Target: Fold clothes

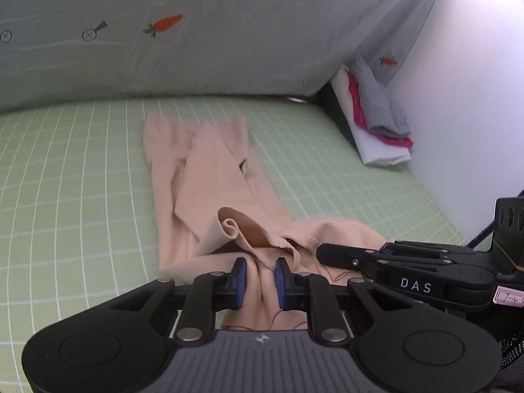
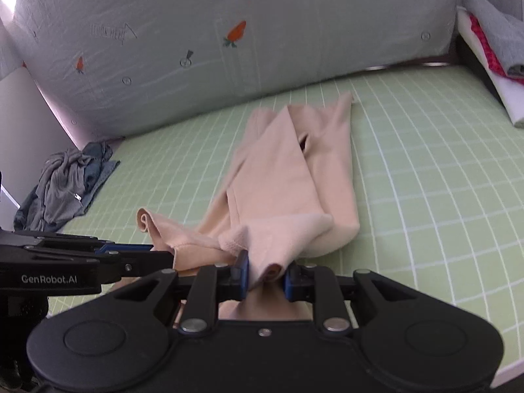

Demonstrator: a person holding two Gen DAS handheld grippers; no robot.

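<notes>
**Left wrist and right wrist views: near hem of the peach garment being lifted for a fold**

Left wrist view is showing the left gripper (image 1: 260,270) pinching a bunch of the peach garment (image 1: 209,177) between its blue pads (image 1: 240,270), jaws drawn in tight on the cloth. Right wrist view is showing the right gripper (image 2: 265,273) doing likewise, clamped on the neighbouring part of the same near edge. The garment is lying lengthwise on the green checked sheet (image 1: 72,163), its far end reaching toward the carrot-print cushion (image 1: 229,32), its near end rising off the sheet into both grips.

To do this step well, both hands are best kept level with each other and apart enough to hold the edge taut, since cloth is sagging and curling between them. Carrying the edge up and over toward the far end, then laying it down square, seems the aim. A folded stack (image 1: 380,124) is waiting at the right; a crumpled grey pile (image 2: 65,186) is lying at the left.
</notes>
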